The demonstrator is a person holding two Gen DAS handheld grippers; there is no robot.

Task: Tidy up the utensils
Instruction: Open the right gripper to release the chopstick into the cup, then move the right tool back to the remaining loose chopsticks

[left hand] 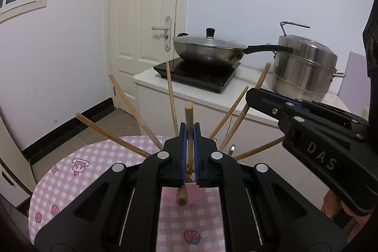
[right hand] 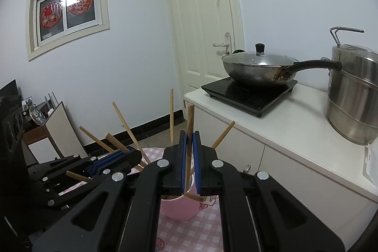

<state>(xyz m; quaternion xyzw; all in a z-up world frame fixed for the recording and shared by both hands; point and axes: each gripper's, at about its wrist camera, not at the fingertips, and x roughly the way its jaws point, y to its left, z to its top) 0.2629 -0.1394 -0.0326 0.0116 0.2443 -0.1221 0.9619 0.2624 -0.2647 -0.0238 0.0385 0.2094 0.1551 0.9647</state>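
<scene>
While the left gripper [left hand: 189,152] and right gripper [right hand: 189,157] each clamp a chopstick [left hand: 188,131], the pink cup [left hand: 186,195] near the round table's [left hand: 94,164] far edge bristles with fanned chopsticks [left hand: 132,110].

I see lidded wok [left hand: 208,49] on black induction hob [left hand: 197,73], handle reaching toward steel steamer pot [left hand: 304,67] beside it, all on white desk [right hand: 295,124]. Cream door [right hand: 203,23] shut behind. Window [right hand: 67,8] with red decals left. Pink checked cloth [left hand: 78,171] below.
</scene>
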